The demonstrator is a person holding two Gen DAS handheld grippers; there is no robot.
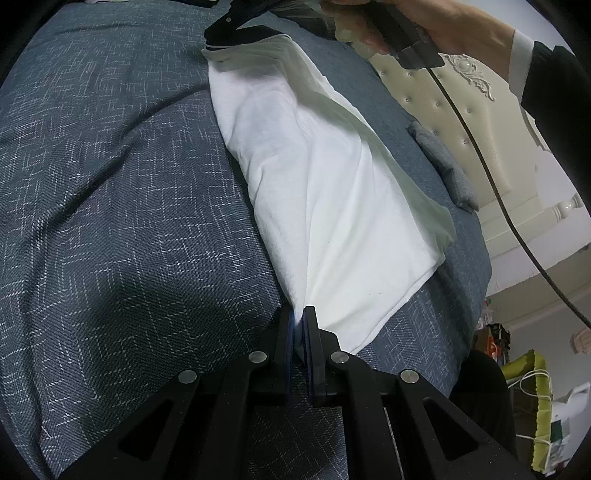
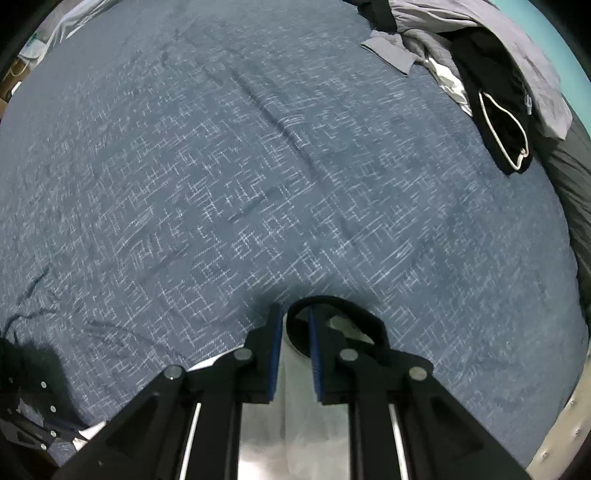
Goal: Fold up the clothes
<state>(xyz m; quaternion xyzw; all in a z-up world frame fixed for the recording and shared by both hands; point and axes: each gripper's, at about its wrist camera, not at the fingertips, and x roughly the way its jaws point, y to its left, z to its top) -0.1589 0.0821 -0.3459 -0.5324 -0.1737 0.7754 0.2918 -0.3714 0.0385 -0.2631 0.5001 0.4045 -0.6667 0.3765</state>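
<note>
A white garment (image 1: pixel 317 184) with a black collar (image 1: pixel 236 37) lies folded in a long strip on the blue bedspread (image 1: pixel 110 184). My left gripper (image 1: pixel 299 314) is shut on the strip's near corner, with cloth pinched between the pads. A hand (image 1: pixel 424 18) holds my right gripper (image 1: pixel 225 26) down at the far collar end. In the right wrist view that gripper (image 2: pixel 295 314) points down at the bed with a small gap between its pads. The black collar band (image 2: pixel 332 306) loops round its right finger, and white cloth (image 2: pixel 291 406) shows below, not pressed.
A heap of grey, black and white clothes (image 2: pixel 480 74) lies at the far right of the bed. A cream padded headboard (image 1: pixel 461 110) borders the bed, with a folded grey item (image 1: pixel 443 162) beside it. A black cable (image 1: pixel 480 166) hangs from the right gripper.
</note>
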